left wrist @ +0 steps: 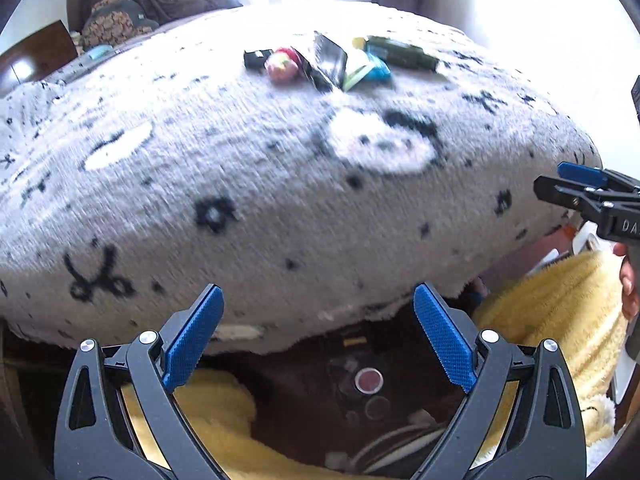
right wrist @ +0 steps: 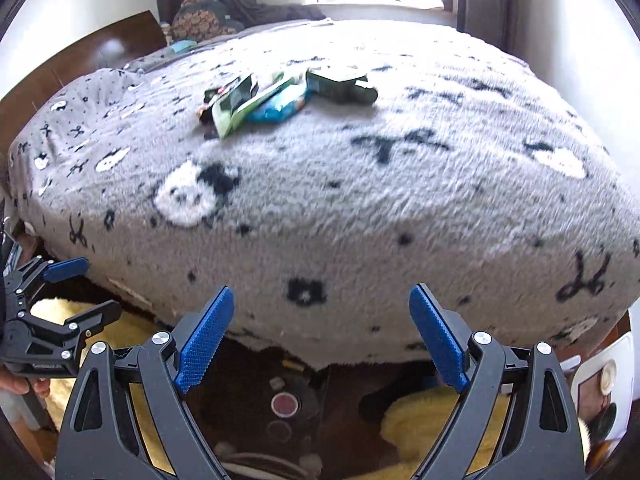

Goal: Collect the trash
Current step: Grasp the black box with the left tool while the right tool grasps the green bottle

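A small heap of trash (left wrist: 336, 62) lies far back on the grey patterned bed blanket (left wrist: 280, 184): a black packet, a pink and yellow wrapper, a blue and green wrapper, a dark green box. The right wrist view shows the same trash heap (right wrist: 280, 96) on the blanket (right wrist: 360, 208). My left gripper (left wrist: 318, 340) hangs open and empty over the bed's near edge. My right gripper (right wrist: 322, 338) is open and empty too. Each gripper shows at the other view's edge: the right gripper (left wrist: 560, 184), the left gripper (right wrist: 92, 292).
Below the bed edge sit a dark device with a round red button (left wrist: 368, 380) and a yellow fluffy fabric (left wrist: 560, 304). A wooden headboard (right wrist: 100, 52) and a patterned bag (right wrist: 200, 16) stand at the back left. A bright window is behind the bed.
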A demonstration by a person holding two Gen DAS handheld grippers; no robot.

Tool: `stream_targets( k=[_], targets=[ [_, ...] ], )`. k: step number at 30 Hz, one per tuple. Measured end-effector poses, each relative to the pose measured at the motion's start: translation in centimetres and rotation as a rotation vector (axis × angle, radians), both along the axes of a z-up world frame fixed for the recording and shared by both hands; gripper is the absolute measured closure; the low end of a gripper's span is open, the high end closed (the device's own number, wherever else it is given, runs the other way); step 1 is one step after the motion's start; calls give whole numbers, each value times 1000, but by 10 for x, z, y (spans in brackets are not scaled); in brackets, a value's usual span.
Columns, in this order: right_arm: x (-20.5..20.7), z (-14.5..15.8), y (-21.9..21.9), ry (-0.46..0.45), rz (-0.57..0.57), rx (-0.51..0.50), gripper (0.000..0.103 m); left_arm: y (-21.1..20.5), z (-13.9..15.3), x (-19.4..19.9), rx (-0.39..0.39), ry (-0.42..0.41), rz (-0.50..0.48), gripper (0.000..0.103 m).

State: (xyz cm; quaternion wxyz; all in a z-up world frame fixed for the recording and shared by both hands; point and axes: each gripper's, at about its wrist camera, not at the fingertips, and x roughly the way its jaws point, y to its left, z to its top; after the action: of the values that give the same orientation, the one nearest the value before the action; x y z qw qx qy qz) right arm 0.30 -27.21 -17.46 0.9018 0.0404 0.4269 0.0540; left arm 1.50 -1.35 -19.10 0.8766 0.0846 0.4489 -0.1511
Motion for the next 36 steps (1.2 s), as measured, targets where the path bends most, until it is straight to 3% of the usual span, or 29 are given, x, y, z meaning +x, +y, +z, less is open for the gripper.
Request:
stream_targets(
  k=[12,27,31,36],
  targets=[
    [56,13,3,-44,-16,-28,13,6,16,61,1,-41,29,12],
    [149,29,-20,-107,-66,-65,13,-48,46,147,-87,-89,-31,16],
    [181,27,-16,-103,-40,-94,14,-61,47,172,-91,-74,-28,32],
    [210,13,-4,-68,9,-124,14,-71,44,192,-101,-54,-33,41]
  ],
)
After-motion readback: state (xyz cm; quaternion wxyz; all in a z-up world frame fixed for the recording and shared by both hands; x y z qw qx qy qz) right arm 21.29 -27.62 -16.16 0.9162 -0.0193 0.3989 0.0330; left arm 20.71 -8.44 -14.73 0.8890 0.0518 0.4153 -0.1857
